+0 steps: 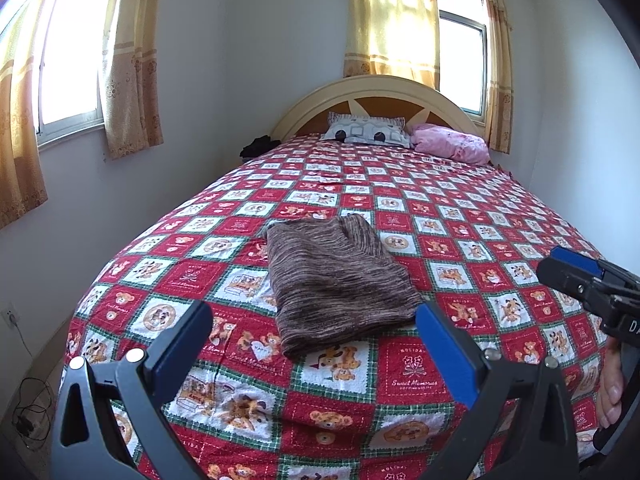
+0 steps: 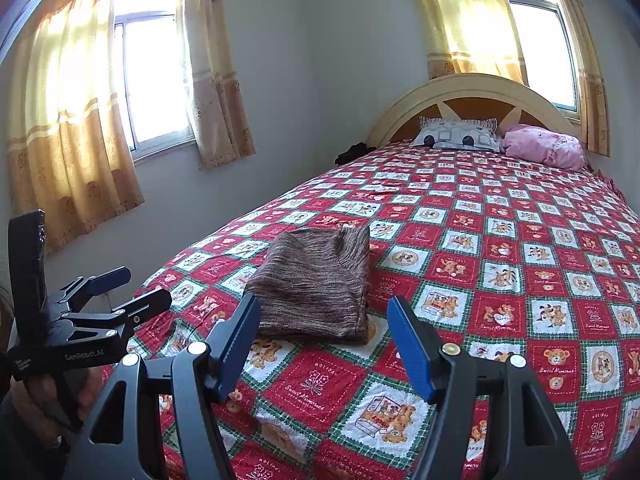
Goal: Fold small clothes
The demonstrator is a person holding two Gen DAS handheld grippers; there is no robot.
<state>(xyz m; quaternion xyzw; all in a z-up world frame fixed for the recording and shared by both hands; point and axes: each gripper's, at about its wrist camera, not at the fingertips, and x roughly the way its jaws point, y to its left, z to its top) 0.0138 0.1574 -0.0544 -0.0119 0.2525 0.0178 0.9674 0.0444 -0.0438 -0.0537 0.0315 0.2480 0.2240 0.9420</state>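
Note:
A brown striped knit garment [image 1: 336, 280] lies folded into a compact rectangle on the red checkered bedspread [image 1: 460, 240]; it also shows in the right wrist view [image 2: 316, 284]. My left gripper [image 1: 316, 336] is open and empty, held above the bed just short of the garment's near edge. My right gripper [image 2: 324, 332] is open and empty, also just short of the garment. The right gripper shows at the right edge of the left wrist view [image 1: 576, 276], the left gripper at the left of the right wrist view [image 2: 136, 284]. Neither touches the garment.
A grey patterned pillow [image 1: 366, 132] and a pink pillow [image 1: 452, 142] lie at the cream headboard [image 1: 376, 88]. Curtained windows [image 1: 68, 52] are on two walls. Cables and a wall socket [image 1: 12, 316] are on the floor at the left. A dark item [image 1: 258, 146] sits beside the bed.

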